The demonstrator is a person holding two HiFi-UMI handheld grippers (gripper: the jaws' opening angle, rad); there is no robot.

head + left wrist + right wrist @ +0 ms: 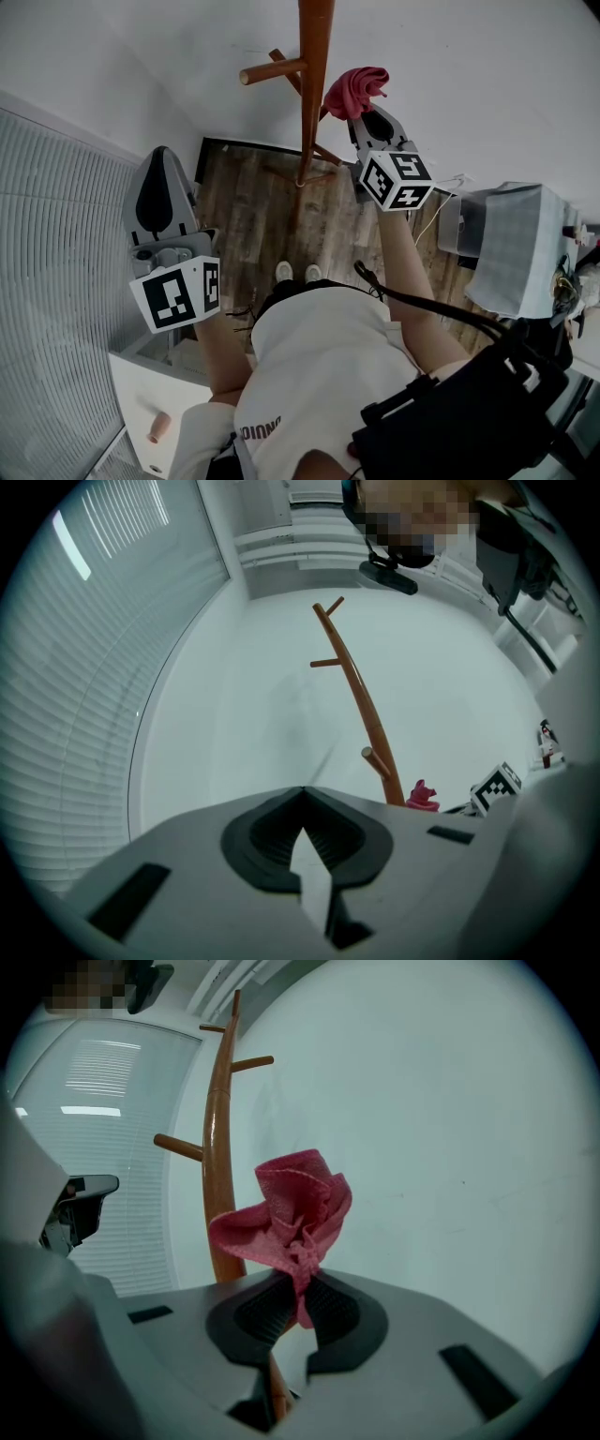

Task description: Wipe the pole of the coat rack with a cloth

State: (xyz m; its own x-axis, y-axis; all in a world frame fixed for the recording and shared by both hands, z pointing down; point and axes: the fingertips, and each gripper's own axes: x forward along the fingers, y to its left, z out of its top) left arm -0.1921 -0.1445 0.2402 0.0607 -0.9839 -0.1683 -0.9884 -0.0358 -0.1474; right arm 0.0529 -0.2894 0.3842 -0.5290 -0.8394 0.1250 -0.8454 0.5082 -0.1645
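Note:
The wooden coat rack pole (314, 84) stands against the white wall, with pegs (270, 70) sticking out. My right gripper (364, 114) is shut on a bunched pink cloth (356, 89), held just right of the pole. In the right gripper view the cloth (291, 1213) sticks up from the jaws beside the pole (220, 1147); contact cannot be told. My left gripper (161, 169) hangs off to the left, away from the rack, shut with nothing in it. In the left gripper view the pole (361, 700) and cloth (422, 796) show far off.
Window blinds (47, 281) fill the left side. A white cabinet (155, 394) stands at the lower left. At the right sits a covered box (511, 244) with cables. The rack's feet (300, 173) rest on the wooden floor (244, 206).

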